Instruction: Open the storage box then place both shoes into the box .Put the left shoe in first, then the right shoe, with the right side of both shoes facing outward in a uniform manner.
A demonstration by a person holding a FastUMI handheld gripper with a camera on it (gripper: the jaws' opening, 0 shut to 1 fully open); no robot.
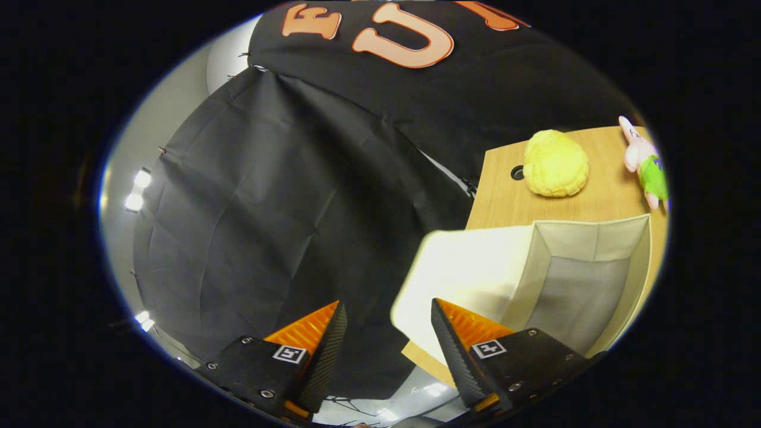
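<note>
The white fabric storage box [618, 238] stands on a wooden table [505, 196], and its grey inside [571, 291] shows through the open mouth. Its white lid flap [464, 273] is swung out toward the black cloth wall. My gripper [387, 302] is open, and nothing is pressed between its fingers. One fingertip [443, 324] lies in front of the flap's lower part. The other fingertip [333, 327] is off the table against the cloth. The flap's rounded edge sits just beyond the gap between them. The whole view is tilted.
A yellow lumpy plush [556, 163] lies on the table beyond the box, beside a round hole [518, 173] in the tabletop. A pink and green plush toy [645, 163] lies at the table's far side. The table's edge [428, 362] runs just under my fingers.
</note>
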